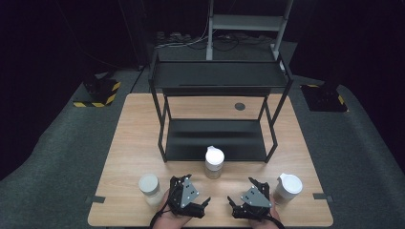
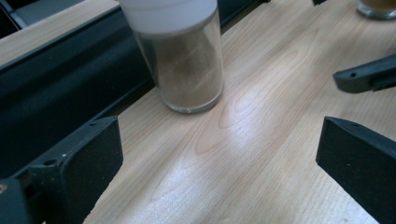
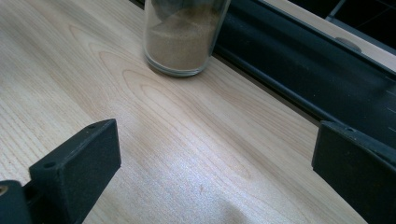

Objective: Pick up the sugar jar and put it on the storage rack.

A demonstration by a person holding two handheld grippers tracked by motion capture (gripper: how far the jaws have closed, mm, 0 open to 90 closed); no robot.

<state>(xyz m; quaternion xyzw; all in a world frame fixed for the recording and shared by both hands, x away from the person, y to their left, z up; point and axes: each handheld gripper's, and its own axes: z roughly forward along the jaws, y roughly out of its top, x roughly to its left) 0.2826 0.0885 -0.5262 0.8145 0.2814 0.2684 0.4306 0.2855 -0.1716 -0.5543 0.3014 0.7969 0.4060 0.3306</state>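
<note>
Both tongs, left (image 1: 195,192) and right (image 1: 244,196), gape beside the middle jar (image 1: 214,162).

The right gripper (image 3: 215,158) hovers with jaws spread wide over bare wooden table (image 3: 154,140). Ahead stands a glass jar (image 3: 180,35) of brown powder, just beside the black shelf's bottom edge (image 3: 299,79).

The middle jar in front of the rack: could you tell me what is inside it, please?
The middle jar holds a brownish, sand-like powder, seen through its clear glass wall. Its white lid covers the top, so the powder's upper surface stays hidden from above.
</note>
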